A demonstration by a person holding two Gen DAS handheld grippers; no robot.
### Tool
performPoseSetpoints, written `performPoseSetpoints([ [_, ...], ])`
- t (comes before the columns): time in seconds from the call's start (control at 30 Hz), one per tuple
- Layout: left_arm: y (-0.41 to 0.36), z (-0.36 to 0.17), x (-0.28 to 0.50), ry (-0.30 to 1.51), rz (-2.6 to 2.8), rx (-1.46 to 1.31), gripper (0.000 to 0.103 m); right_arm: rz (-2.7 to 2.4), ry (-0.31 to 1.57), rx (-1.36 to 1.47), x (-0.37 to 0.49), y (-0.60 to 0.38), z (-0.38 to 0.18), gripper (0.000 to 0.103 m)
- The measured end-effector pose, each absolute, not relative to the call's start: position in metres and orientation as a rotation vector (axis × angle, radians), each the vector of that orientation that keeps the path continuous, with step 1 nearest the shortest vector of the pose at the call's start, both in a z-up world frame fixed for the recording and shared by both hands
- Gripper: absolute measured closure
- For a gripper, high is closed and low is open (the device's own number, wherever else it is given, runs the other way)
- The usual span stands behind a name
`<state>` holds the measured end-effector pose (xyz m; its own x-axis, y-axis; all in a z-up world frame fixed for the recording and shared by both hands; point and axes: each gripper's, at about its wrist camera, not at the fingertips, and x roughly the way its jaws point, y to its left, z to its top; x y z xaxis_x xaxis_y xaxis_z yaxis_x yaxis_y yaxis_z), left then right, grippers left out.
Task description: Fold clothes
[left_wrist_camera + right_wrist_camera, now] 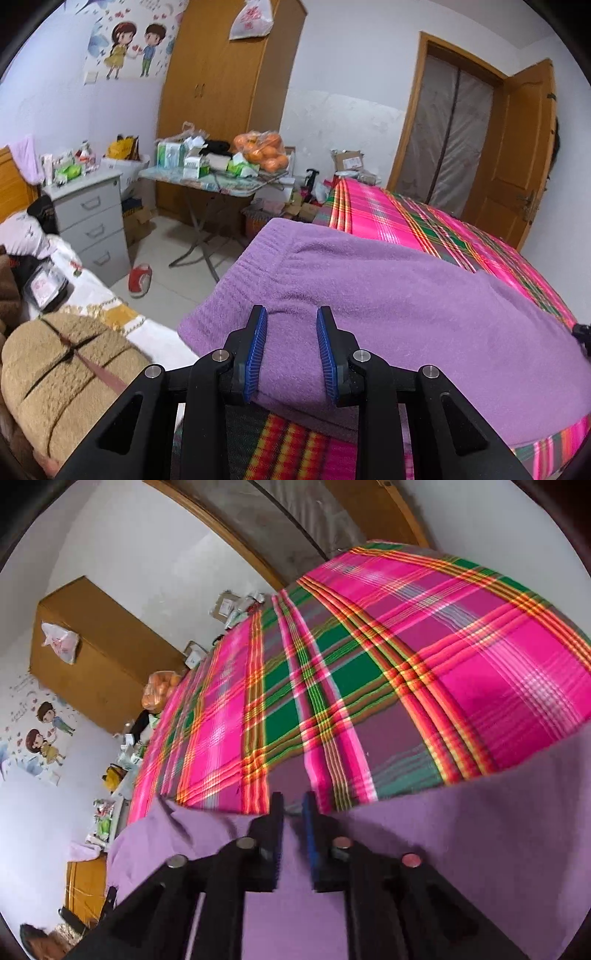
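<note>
Purple fleece garment (388, 295) lying on the plaid bedspread (424, 221), ribbed waistband edge at the bed side nearest the folding table (207, 181). Looks like trousers or a similar fleece piece, spread broad and fairly flat, one soft ridge running across the top.

Left gripper (291, 347): jaws parted, blue pads either side of the near hem, nothing clamped between them. Hovering at or just over the cloth; contact not clear.

Right gripper (293, 834): jaws a narrow gap apart, purple cloth (480, 830) beneath and around them. View blurred and rolled sideways, so cannot tell whether a layer is pinched; probably not, but unconfirmed.

Stage ambiguous: flat spread fits either a garment laid out for a fold or one with a fold already in and being smoothed. No extra layer edge readable from here.

For a clean grab at the hem:
- bite one edge only, pads fully over the hem, not just fleece pile
- match both grippers along the same edge, well apart, so the cloth lifts level
- lift low, carry over toward the far edge, lay down without dragging the bedspread
- fleece is thick and springy: expect the crease to rebound, press along it after release
</note>
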<state>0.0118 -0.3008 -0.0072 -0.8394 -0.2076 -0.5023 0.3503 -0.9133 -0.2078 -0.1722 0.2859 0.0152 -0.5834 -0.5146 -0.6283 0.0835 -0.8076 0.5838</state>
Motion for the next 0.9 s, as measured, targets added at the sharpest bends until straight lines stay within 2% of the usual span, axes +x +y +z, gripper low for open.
performPoseSetpoints([
  [0.1,-0.281,0.006,0.014,0.411,-2.772,0.676,0.074,-2.368,-0.627,1.133,-0.158,0.265,0.026,0.088],
  [0.23,-0.240,0.017,0.009,0.333,-2.891,0.699,0.074,-2.367,-0.409,1.085,-0.157,0.222,0.037,0.085],
  [0.33,-0.216,0.015,0.002,0.296,-2.953,0.744,0.074,-2.414,-0.253,1.065,-0.158,0.207,0.043,0.068],
  [0.37,-0.208,0.013,-0.002,0.287,-2.969,0.771,0.074,-2.428,-0.208,1.075,-0.160,0.204,0.043,0.066],
  [0.6,-0.181,-0.002,-0.012,0.216,-3.027,0.867,0.074,-2.443,-0.016,1.175,-0.173,0.184,0.027,0.068],
  [0.8,-0.177,-0.011,-0.016,0.205,-3.017,0.880,0.074,-2.634,0.013,1.221,-0.176,0.213,0.019,0.070],
  [0.9,-0.175,-0.013,-0.015,0.191,-3.021,0.863,0.074,-2.671,-0.142,1.179,-0.161,0.257,0.026,0.071],
])
